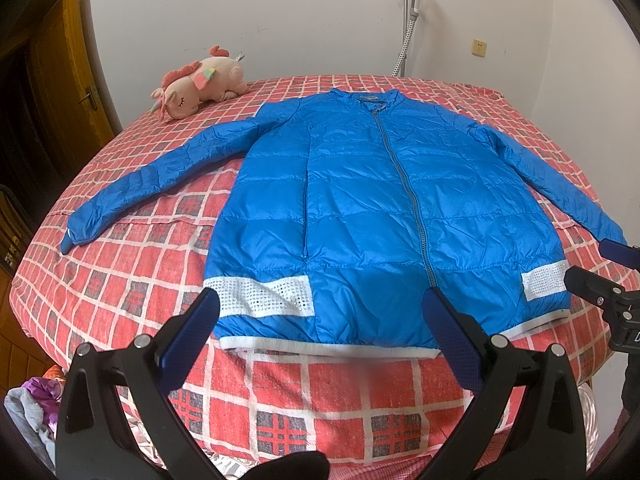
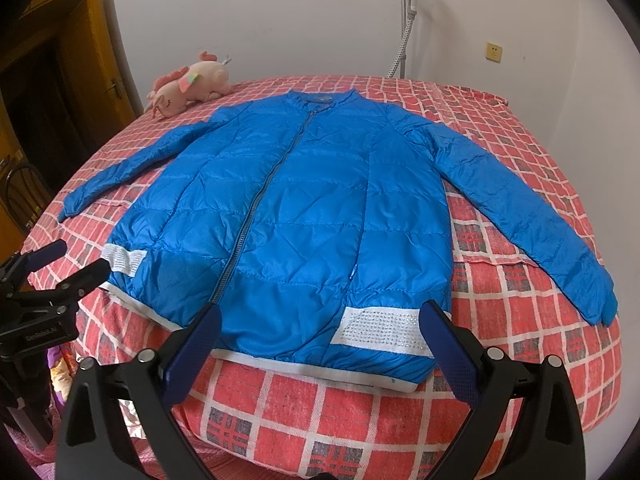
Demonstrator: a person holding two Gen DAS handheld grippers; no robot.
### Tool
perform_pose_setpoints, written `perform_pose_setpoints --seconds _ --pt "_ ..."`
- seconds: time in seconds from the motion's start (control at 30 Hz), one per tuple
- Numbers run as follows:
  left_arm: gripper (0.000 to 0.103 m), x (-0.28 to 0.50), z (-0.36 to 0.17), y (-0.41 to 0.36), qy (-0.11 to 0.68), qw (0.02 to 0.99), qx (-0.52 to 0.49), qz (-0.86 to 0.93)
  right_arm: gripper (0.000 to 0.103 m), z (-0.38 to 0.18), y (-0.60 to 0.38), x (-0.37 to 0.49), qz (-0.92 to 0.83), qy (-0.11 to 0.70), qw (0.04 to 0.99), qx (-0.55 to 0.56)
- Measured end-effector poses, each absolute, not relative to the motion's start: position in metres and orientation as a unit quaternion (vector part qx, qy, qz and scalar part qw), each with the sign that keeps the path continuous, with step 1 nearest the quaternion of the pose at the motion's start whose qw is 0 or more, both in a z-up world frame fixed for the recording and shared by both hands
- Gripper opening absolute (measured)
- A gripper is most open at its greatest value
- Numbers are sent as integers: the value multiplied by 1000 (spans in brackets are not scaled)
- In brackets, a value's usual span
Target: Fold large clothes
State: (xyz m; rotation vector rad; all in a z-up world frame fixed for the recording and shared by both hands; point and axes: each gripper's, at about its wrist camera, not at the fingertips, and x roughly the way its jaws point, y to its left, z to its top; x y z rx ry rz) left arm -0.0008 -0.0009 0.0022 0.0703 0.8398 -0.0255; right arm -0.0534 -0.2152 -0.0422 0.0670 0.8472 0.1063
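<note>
A: Blue puffer jacket [image 1: 360,208] lies flat, front up, zip [image 1: 404,184] done up, on a bed [image 1: 120,280] w/ red-and-white check cover. Collar at far end, white hem [image 1: 328,346] at near edge.

B: Sleeves?

A: Both spread out to the sides, left cuff [image 1: 74,236] and right cuff [image 2: 600,304] resting on the cover.

B: And the grippers?

A: Left gripper [image 1: 320,336] hangs over the near hem, fingers wide apart, nothing btwn them. Right gripper [image 2: 320,340] sits above the hem toward the right-hand white panel [image 2: 380,332], also spread wide, empty. Can't tell if either touches the fabric.

B: Bkgd?

A: Pink plush unicorn [image 1: 200,82] at far left of bed, well apart from the jacket. Wooden door [image 1: 60,80] at left; yellow wall socket [image 1: 479,47] on far wall.
</note>
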Motion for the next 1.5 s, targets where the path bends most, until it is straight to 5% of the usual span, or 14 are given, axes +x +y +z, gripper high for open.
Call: perform_pose_setpoints --seconds 0.93,1.5 --pt "100 21 -2 -18 404 912 63 -19 99 -44 -252 -37 50 411 908 70" --pt "100 143 -44 -65 467 871 74 -133 99 -85 -525 -57 -198 461 817 283"
